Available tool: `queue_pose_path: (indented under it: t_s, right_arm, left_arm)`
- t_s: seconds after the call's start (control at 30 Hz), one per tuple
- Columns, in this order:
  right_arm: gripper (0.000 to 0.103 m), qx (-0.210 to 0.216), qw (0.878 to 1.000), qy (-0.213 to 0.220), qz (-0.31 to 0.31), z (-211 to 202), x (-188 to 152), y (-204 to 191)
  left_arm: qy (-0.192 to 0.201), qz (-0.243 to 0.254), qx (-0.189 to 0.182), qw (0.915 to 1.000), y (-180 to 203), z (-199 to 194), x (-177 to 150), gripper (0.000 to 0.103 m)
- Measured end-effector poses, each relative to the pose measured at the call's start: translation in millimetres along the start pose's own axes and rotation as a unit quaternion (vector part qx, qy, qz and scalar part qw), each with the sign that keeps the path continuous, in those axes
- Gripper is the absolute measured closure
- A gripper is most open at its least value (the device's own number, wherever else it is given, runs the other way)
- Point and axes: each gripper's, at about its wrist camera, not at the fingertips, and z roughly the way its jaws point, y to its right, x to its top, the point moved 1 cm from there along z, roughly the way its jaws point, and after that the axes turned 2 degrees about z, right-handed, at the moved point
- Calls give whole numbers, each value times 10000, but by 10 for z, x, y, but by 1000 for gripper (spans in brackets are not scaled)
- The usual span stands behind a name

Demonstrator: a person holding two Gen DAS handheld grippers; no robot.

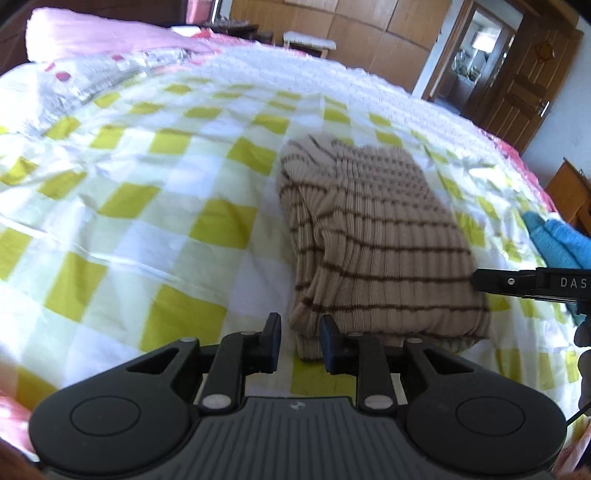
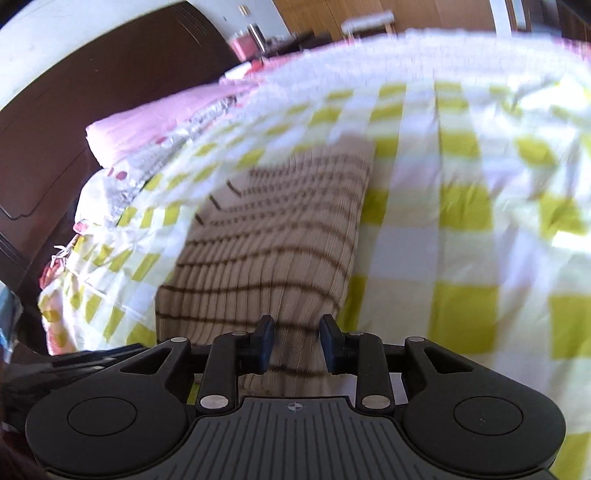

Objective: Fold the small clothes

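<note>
Left wrist view: your left gripper (image 1: pixel 298 341) hangs low over the yellow-and-white checked bed cover (image 1: pixel 147 206), its jaws narrowly parted with nothing between them; the right-hand fingertip sits just at the near left corner of the folded beige ribbed knit garment with thin brown stripes (image 1: pixel 373 240), though you cannot tell whether it touches; the garment lies in a compact folded bundle on the cover, nearer the bed's right side than its left; your right gripper (image 1: pixel 480 282) enters from the right edge as a dark finger reaching the garment's right side, beside a bright blue cloth (image 1: pixel 554 242) near the bed's right edge; a pink pillow (image 1: pixel 103 35) lies at the far left corner of the bed, and a wooden door (image 1: pixel 524 85) stands beyond.

Right wrist view: much is blurred; your right gripper (image 2: pixel 295 345) hovers above the garment's (image 2: pixel 273 236) near edge, jaws narrowly apart and gripping nothing, striped fabric showing through the gap; the checked cover (image 2: pixel 461 229) spreads to the right; the pink pillow (image 2: pixel 155 122) lies against a dark wooden headboard (image 2: pixel 74 110).
</note>
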Motion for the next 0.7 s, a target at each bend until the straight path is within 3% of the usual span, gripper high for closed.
queue_pose_path:
  t_s: [0.13, 0.33, 0.5, 0.6, 0.7]
  right_arm:
    - [75, -35, 9976, 461, -517, -147, 22, -164]
    - [75, 550, 9924, 223, -1082, 94, -56, -534]
    - [75, 1021, 9850, -53, -1390, 488, -123, -858]
    - [75, 1174, 9812, -272, -1510, 759, -154, -997]
    - [75, 1164, 9729, -774, -1841, 990, -291, -1063]
  left_arm:
    - [355, 57, 20, 9994, 3, -103, 260, 71]
    - [828, 354, -301, 9955, 280, 266, 966, 71]
    - [525, 473, -279, 9971, 359, 944, 1293, 71]
    - [195, 354, -84, 9991, 204, 1231, 1215, 70]
    - [179, 313, 23, 9993, 43, 1209, 1020, 67]
